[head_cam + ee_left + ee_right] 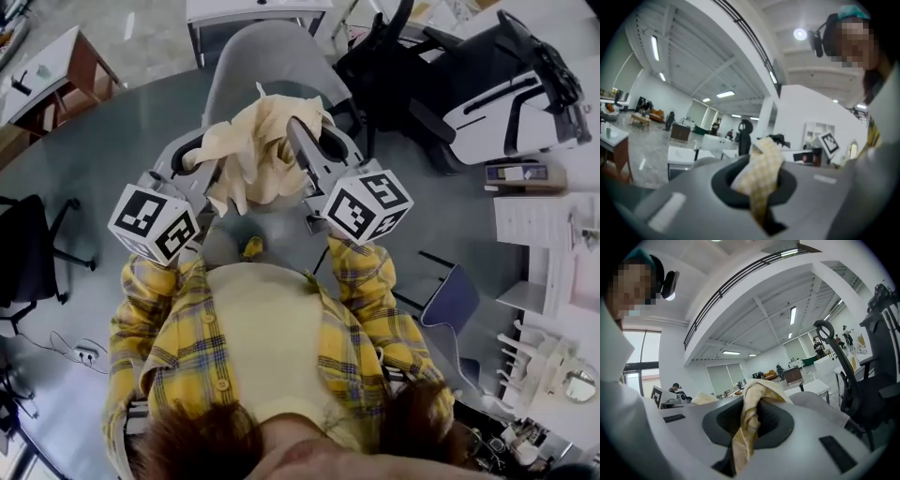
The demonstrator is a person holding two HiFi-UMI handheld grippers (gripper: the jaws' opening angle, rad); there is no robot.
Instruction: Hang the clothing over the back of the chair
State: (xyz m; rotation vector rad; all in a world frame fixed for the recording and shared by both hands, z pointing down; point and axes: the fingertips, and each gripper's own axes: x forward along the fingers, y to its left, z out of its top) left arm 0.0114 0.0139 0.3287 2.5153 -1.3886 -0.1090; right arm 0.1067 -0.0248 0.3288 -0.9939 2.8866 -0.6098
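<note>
1. A glossy grey floor (pixel 94 159) spreads beneath me across a large open hall.
2. To my left stand a white-topped desk with brown wooden sides (pixel 56 75) and a black chair (pixel 23 248). A white power strip (pixel 86 354) lies on the floor close by.
3. Ahead on my right is a black office chair (pixel 394 84), and white shelving (pixel 544 234) lines the right edge.
4. Overhead, white ceiling beams (pixel 717 70) carry lit strip lights (pixel 655 48), and a round lamp (pixel 800 33) glows.
5. White walls (pixel 806 112) enclose the hall, and a bright window (pixel 642 348) lets in daylight.

The bunched clothing (pixel 255 155) hides the near part of the grey chair (pixel 272 61); a black chair (pixel 28 248) is cut off at the left edge; distant people (pixel 670 119) in the gripper views are too small to tell
</note>
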